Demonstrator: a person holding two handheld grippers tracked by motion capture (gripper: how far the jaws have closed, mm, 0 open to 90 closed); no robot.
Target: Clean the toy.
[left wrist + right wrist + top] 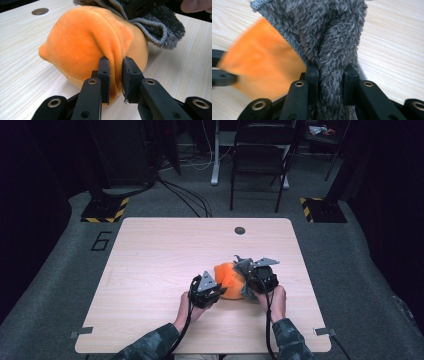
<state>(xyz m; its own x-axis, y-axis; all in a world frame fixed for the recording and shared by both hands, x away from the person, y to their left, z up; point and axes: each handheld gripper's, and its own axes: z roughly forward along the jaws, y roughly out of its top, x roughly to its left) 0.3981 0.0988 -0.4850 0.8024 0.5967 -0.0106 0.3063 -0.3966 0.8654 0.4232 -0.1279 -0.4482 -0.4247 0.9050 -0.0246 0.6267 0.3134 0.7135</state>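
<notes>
An orange plush toy point(228, 279) lies on the wooden table point(150, 255), with a grey fuzzy cover point(246, 270) over its right end. My left gripper point(216, 291) sits at the toy's near-left side. In the left gripper view its jaws pinch a fold of the orange plush point(85, 42), so the left gripper point(115, 77) is shut on it. The grey cover point(162, 27) shows behind the toy there. My right gripper point(250, 282) is at the toy's right end. In the right gripper view, the right gripper point(331, 75) is shut on a bunch of the grey fuzzy cover point(332, 30), orange plush point(262, 62) beside it.
A round cable hole point(240, 230) sits in the table near its far edge. A dark folding chair point(260, 155) stands on the floor beyond the table. Bare wood spreads across the left half of the tabletop.
</notes>
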